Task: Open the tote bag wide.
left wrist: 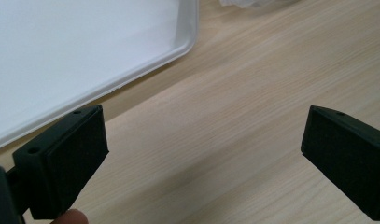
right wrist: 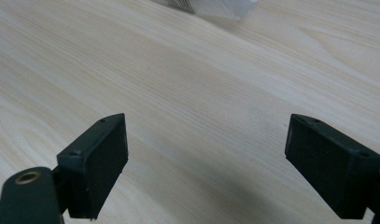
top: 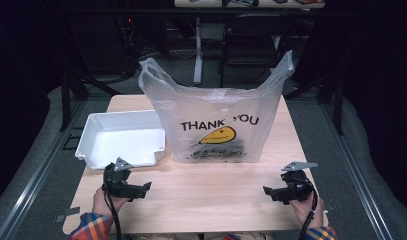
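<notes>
— Black jaws first: how do they stand on the left gripper (top: 147, 187)?

— Wide apart, with nothing between them. In the left gripper view bare wood shows in the gap, and a fingertip (left wrist: 70, 218) peeks in at the bottom edge.

— And the right gripper (top: 267, 190)?

— Same: its jaws are spread and hold nothing. It sits at the lower right of the high view, pointing toward the middle, while the left one sits at the lower left, pointing right.

— What lies closest to the left one?

— A white tray (top: 89, 131), just above it in the high view, at the left of the wooden table (top: 206, 195). In the left gripper view its rounded corner (left wrist: 190, 39) fills the upper left.

— And the plastic bag (top: 216, 107)?

— It stands upright at the centre of the high view, clear, printed "THANK YOU" over a yellow smiling face, its handles raised. Its left side is just beside the tray. Both grippers are well apart from it. In the right gripper view a bit of its bottom (right wrist: 215, 7) shows at the top edge.

— Anything behind?

— A dark chair (top: 246, 42) beyond the table, top centre.
</notes>
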A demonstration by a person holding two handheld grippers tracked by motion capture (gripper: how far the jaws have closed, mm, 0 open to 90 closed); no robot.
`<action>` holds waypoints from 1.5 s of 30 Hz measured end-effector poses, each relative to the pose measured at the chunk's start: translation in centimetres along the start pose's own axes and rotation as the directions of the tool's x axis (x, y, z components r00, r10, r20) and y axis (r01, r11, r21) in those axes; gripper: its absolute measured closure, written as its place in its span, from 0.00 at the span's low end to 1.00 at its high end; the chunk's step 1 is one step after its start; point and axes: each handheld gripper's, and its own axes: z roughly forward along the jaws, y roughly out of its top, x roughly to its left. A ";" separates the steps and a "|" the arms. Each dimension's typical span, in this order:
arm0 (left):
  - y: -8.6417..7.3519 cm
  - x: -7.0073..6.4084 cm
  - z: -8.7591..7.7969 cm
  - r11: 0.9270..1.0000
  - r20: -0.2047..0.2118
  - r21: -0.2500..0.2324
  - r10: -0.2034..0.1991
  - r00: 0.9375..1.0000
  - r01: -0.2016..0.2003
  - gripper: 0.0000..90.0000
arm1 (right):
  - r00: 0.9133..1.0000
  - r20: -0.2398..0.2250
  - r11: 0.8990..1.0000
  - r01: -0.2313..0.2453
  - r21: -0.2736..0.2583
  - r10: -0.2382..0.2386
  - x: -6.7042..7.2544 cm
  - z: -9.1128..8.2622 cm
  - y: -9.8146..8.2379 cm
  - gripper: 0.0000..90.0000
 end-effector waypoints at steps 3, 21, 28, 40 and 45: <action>0.1 -0.1 -0.1 1.000 0.001 -0.009 0.007 1.000 -0.007 0.04 | 1.000 0.008 1.000 0.018 0.024 -0.018 -0.1 -0.1 0.1 0.14; 3.3 -2.4 0.0 0.988 0.016 -0.138 0.066 0.998 -0.063 0.17 | 0.999 0.017 0.999 -0.026 -0.038 0.026 -0.3 -0.2 1.8 0.18; 6.1 -3.2 0.9 0.977 0.023 -0.205 0.073 0.997 -0.066 0.25 | 1.000 0.021 0.996 -0.006 -0.091 0.008 -0.3 0.4 4.0 0.22; 8.4 -3.6 3.1 0.965 0.044 -0.258 0.065 0.997 -0.052 0.46 | 0.999 0.042 0.986 -0.016 -0.165 0.023 -0.6 1.5 6.9 0.43; 8.8 -3.7 3.5 0.959 0.062 -0.277 0.085 0.994 -0.065 0.56 | 0.999 0.028 0.984 -0.017 -0.175 0.022 -0.4 1.9 7.9 0.62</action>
